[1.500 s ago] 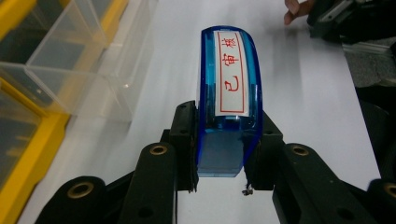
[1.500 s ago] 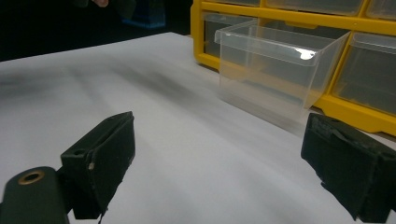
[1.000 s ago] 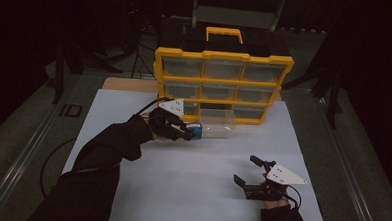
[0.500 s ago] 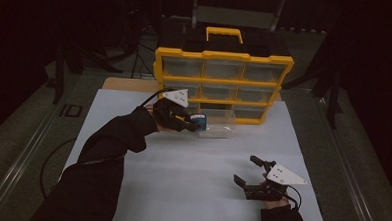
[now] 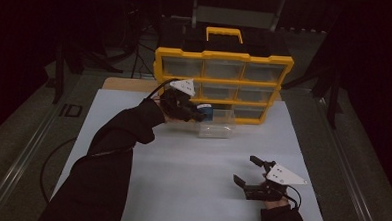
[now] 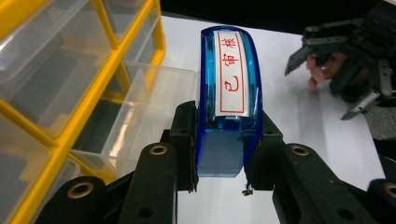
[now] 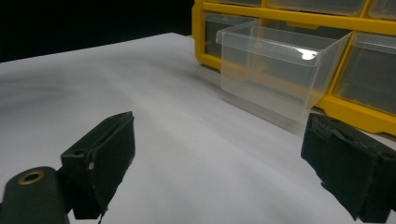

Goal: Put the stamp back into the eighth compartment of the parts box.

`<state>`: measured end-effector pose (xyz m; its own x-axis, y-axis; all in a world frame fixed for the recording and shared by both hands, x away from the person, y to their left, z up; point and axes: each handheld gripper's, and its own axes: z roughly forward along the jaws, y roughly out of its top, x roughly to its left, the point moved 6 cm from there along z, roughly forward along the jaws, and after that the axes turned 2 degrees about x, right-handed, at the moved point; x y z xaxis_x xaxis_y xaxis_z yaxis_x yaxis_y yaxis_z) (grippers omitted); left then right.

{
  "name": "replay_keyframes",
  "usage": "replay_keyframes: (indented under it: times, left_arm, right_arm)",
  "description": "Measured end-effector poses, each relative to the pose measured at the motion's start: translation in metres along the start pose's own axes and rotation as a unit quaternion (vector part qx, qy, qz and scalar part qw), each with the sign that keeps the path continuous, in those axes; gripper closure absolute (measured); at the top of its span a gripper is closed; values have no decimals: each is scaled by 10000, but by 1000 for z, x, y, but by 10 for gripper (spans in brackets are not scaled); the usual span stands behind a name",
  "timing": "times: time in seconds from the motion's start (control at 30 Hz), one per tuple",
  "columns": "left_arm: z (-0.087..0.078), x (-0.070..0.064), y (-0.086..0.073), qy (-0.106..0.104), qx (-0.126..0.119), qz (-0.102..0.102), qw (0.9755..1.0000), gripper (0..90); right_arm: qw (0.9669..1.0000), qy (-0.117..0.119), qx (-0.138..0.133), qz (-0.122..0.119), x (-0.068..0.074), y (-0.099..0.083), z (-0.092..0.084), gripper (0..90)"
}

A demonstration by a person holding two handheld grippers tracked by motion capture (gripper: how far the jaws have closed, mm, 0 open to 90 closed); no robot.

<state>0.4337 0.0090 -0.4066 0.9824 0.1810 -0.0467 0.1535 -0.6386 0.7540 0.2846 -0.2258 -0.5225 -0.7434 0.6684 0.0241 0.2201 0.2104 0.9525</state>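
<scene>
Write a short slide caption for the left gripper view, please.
Left gripper shut on a blue stamp, beside the pulled-out clear drawer.

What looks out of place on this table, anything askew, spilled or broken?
One clear drawer is pulled out of the bottom row of the yellow organizer, while its neighbours sit flush. The left gripper holds a blue stamp by it. Nothing looks spilled or damaged.

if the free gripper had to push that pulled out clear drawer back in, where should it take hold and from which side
Judging by its pose, grip the clear drawer at its front wall, coming from the table side, opposite the yellow cabinet. That wall faces the open right gripper and its top rim is a thin open edge that jaws could close over. The left gripper, clamped on the blue stamp, is near the drawer, so approach low.
</scene>
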Motion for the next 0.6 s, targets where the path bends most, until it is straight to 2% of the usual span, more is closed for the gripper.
replay_keyframes:
  times: [0.37, 0.6]
  left_arm:
    - [14, 16, 9, 133, -37, -189, 9997, 698]
    - [33, 21, 13, 151, 4, -270, 9995, 699]
  right_arm:
    - [10000, 7, -19, 3, 0, 0, 0, 100]
    - [10000, 8, -30, 3, 0, 1, 0, 100]
